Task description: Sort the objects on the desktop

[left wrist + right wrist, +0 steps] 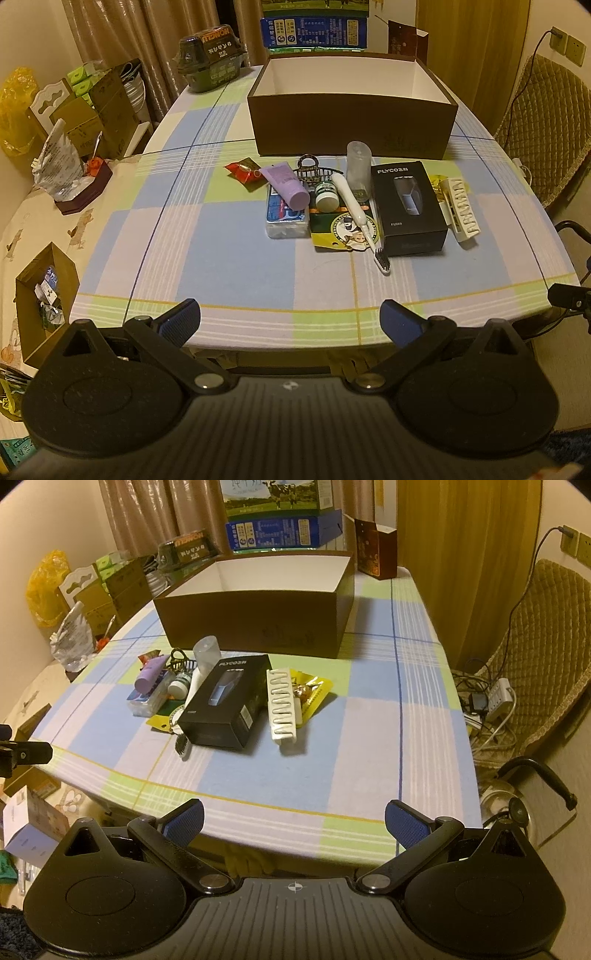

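An open brown box [351,125] [258,620] with a white inside stands at the far middle of the checked table. In front of it lies a pile: a black shaver box [408,206] [229,701], a white toothbrush [360,218], a purple tube [286,181] [149,674], a small green-lidded jar [325,195], a dark hair claw [312,170], a white hair clip [461,206] [281,701], a clear bottle [358,162], a red packet [242,170]. My left gripper [290,319] and right gripper [293,821] are open and empty at the table's near edge.
A dark green container [210,55] and milk cartons [273,513] stand behind the box. Cardboard boxes [103,103] and a plastic bag [59,166] crowd the left side. A padded chair [535,657] and power strip cables [491,701] are at the right.
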Tool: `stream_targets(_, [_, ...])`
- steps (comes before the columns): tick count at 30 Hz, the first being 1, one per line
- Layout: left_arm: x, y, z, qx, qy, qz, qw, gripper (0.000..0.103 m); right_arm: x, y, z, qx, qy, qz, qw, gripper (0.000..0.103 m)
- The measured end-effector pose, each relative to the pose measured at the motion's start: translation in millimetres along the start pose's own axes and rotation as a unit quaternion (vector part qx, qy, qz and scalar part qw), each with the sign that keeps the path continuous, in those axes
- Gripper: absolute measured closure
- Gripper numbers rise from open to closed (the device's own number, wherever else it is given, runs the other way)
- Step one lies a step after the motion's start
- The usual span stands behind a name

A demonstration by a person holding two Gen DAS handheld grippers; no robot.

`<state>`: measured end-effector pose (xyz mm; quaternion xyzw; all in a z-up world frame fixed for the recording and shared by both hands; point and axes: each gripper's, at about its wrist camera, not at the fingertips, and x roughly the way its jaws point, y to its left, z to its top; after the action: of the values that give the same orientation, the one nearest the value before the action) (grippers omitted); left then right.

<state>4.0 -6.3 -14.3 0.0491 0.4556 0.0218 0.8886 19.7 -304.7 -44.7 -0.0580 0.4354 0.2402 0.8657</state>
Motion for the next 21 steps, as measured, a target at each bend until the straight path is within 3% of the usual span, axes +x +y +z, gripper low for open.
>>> stream_targets(21, [4.6, -2.3, 3.8, -0.005, 0.003, 0.001, 1.0, 0.001, 8.6, 3.6, 8.3, -0.028, 0.007, 0.005, 1.0, 0.002])
